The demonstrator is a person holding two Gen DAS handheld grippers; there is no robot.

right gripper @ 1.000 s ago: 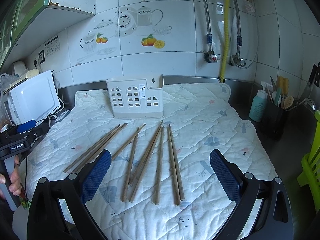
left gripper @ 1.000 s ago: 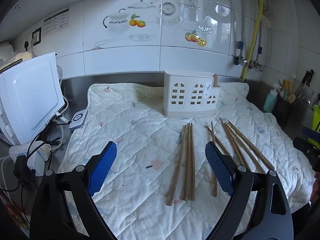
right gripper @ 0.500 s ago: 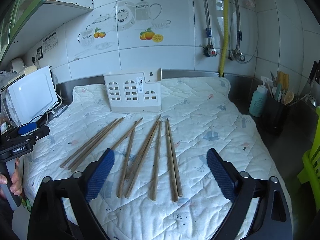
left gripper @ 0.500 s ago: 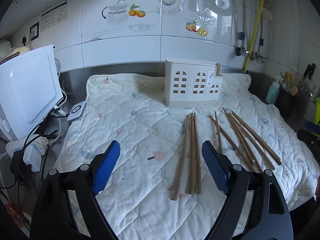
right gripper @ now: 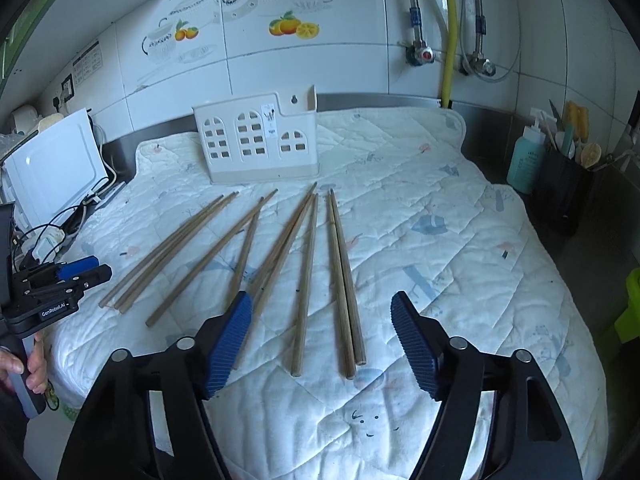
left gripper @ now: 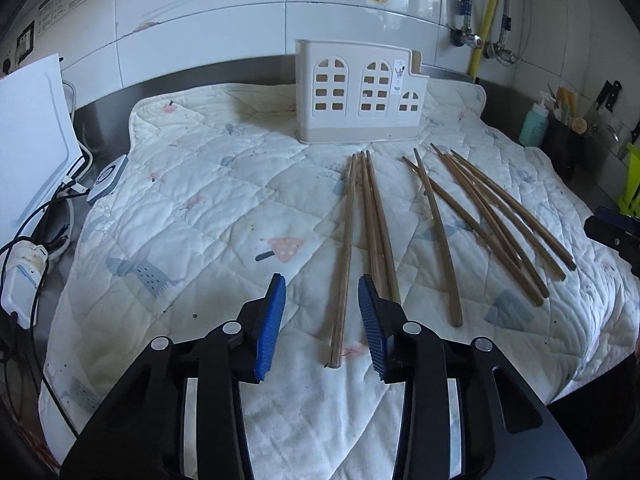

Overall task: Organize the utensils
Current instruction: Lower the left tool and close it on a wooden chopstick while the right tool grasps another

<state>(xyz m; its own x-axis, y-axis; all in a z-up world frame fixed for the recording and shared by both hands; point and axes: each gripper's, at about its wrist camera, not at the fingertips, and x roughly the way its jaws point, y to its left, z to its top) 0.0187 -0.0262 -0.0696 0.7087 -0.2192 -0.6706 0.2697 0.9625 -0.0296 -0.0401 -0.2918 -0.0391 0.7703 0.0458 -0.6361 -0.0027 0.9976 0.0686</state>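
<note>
Several wooden chopsticks lie on a quilted white mat (left gripper: 180, 208) in front of a cream utensil holder (left gripper: 360, 92) with arched cut-outs. My left gripper (left gripper: 322, 286) is open, its blue pads either side of the near end of the leftmost chopstick (left gripper: 345, 256), just above the mat. My right gripper (right gripper: 322, 304) is open and empty, low over the near ends of the right-hand chopsticks (right gripper: 342, 272). The holder (right gripper: 260, 140) stands upright at the back of the mat. The left gripper also shows at the left edge of the right wrist view (right gripper: 60, 280).
A white appliance (left gripper: 28, 136) with cables and a power adapter stands left of the mat. A teal bottle (right gripper: 526, 160) and a black pot of tools (right gripper: 564, 192) stand on the steel counter at the right. A tiled wall with pipes runs behind.
Both grippers have moved down and forward toward the chopsticks. The left jaws have narrowed around the leftmost chopstick's end. The right jaws have also narrowed somewhat.
</note>
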